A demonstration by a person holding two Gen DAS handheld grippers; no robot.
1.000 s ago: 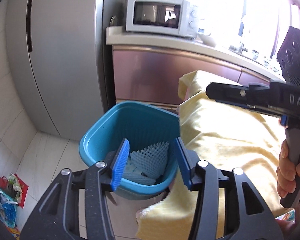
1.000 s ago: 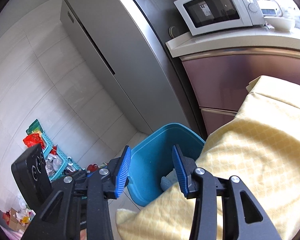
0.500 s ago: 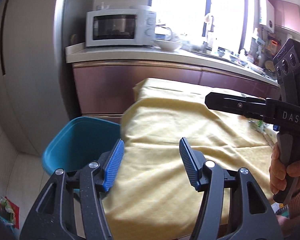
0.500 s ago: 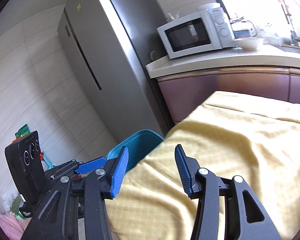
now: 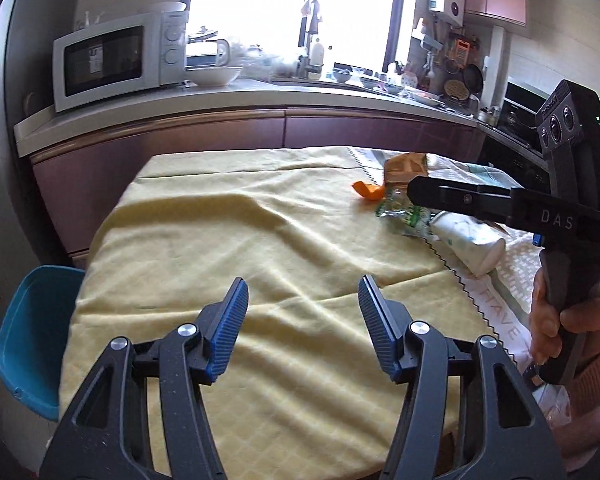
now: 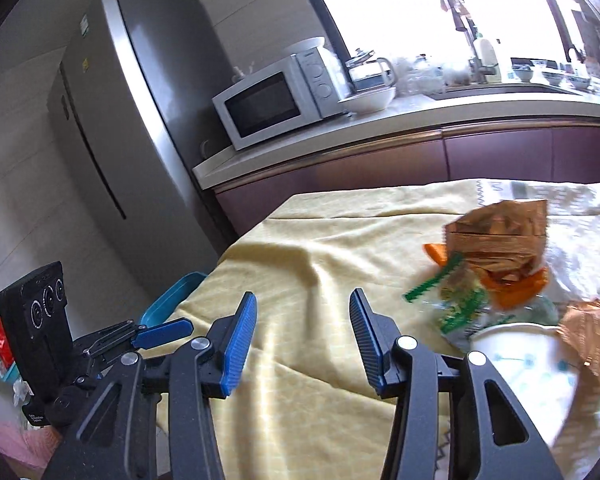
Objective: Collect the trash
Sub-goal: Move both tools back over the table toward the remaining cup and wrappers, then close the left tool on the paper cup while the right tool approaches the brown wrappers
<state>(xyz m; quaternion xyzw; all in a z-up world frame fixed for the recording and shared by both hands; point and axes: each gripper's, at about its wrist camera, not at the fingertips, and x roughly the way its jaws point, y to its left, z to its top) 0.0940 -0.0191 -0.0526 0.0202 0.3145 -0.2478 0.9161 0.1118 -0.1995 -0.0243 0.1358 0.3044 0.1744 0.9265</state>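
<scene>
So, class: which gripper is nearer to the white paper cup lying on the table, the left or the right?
Right. The right gripper hangs just beside the paper cup, close to the trash pile. The left gripper sits over bare yellow cloth, well short of the cup and off to its left.

Paper cup [image 6: 528, 364] partly behind gripper frame

A cloth [image 5: 228, 248] covers the table; a bin [image 5: 28, 344] stands on the floor off its left edge; a paper cup [image 5: 470, 240] lies on its side on the right, a wrapper [image 5: 400, 214] just behind it, a paper bag [image 6: 500, 236] farther back; behind the table, a counter [image 5: 220, 98] carries a microwave [image 5: 112, 60]; a fridge [image 6: 112, 120] stands left of it.
</scene>
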